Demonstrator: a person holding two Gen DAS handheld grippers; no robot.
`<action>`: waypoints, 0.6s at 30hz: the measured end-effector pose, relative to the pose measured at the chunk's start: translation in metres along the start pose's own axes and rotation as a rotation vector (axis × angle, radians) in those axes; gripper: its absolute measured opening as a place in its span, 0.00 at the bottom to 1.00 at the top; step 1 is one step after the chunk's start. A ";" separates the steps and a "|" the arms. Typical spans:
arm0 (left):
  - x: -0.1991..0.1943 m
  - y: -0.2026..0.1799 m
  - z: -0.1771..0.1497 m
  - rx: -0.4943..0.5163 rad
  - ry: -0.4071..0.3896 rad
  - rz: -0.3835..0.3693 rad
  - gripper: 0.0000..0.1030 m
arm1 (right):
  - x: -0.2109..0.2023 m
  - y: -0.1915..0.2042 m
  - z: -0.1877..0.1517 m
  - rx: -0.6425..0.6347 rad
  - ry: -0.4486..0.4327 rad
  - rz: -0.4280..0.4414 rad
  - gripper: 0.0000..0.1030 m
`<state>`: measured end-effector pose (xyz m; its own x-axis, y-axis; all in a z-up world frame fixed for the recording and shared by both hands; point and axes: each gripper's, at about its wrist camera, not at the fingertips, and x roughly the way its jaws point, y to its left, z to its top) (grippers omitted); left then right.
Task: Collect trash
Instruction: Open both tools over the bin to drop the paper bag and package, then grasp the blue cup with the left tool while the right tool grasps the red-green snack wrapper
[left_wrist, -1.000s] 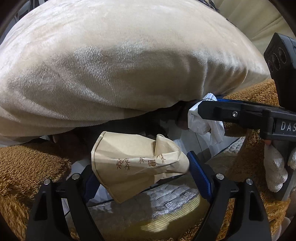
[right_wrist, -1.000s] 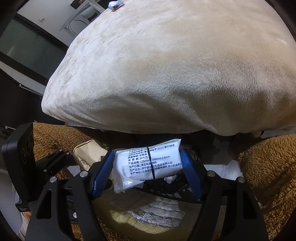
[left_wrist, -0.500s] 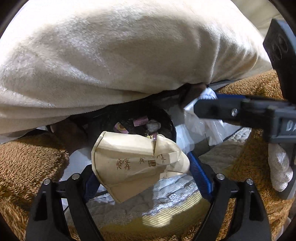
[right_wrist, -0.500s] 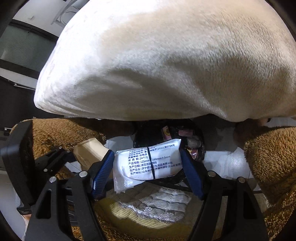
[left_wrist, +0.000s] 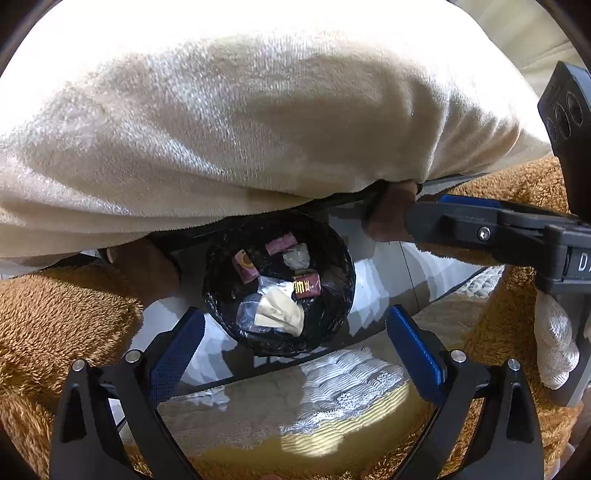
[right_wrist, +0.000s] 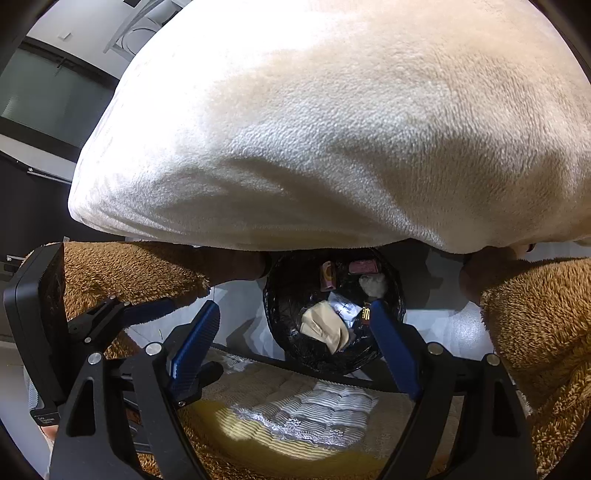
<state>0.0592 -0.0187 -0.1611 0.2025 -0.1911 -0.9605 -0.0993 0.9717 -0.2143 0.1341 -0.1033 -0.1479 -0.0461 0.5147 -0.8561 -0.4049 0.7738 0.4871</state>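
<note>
A black-lined trash bin (left_wrist: 334, 254) (right_wrist: 275, 314) stands on the floor below both grippers. Inside it lie the tan paper bag (left_wrist: 279, 314) (right_wrist: 325, 326), the white printed packet (right_wrist: 345, 308) (left_wrist: 275, 286) and several maroon wrappers (left_wrist: 280, 243). My left gripper (left_wrist: 295, 343) hangs over the bin, its jaws still opening with nothing between them. My right gripper (right_wrist: 295, 343) is above the bin as well, jaws opening and empty. In the left wrist view the right gripper's finger (left_wrist: 476, 229) reaches in from the right edge.
A big cream plush cushion (left_wrist: 240, 110) (right_wrist: 332, 129) fills the upper half of both views and overhangs the bin. Brown fluffy fabric (left_wrist: 55, 325) (right_wrist: 535, 325) flanks the bin. A white quilted mat (left_wrist: 332, 387) lies below. A white-gloved hand (left_wrist: 554, 343) holds the right gripper.
Both grippers opened. The tan paper bag left the left jaws and the white packet left the right jaws; both now lie in the bin, which has come into full view.
</note>
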 end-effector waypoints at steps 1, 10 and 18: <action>-0.003 0.001 0.000 -0.005 -0.011 -0.006 0.94 | -0.002 0.000 0.000 -0.002 -0.004 0.000 0.80; -0.038 0.014 -0.001 -0.052 -0.150 -0.082 0.94 | -0.031 0.012 -0.004 -0.076 -0.101 0.029 0.80; -0.093 0.014 0.010 0.008 -0.360 -0.080 0.94 | -0.082 0.022 0.008 -0.198 -0.270 0.065 0.80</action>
<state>0.0489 0.0146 -0.0726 0.5390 -0.2074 -0.8164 -0.0617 0.9569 -0.2838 0.1366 -0.1252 -0.0655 0.1554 0.6603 -0.7348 -0.5802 0.6630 0.4731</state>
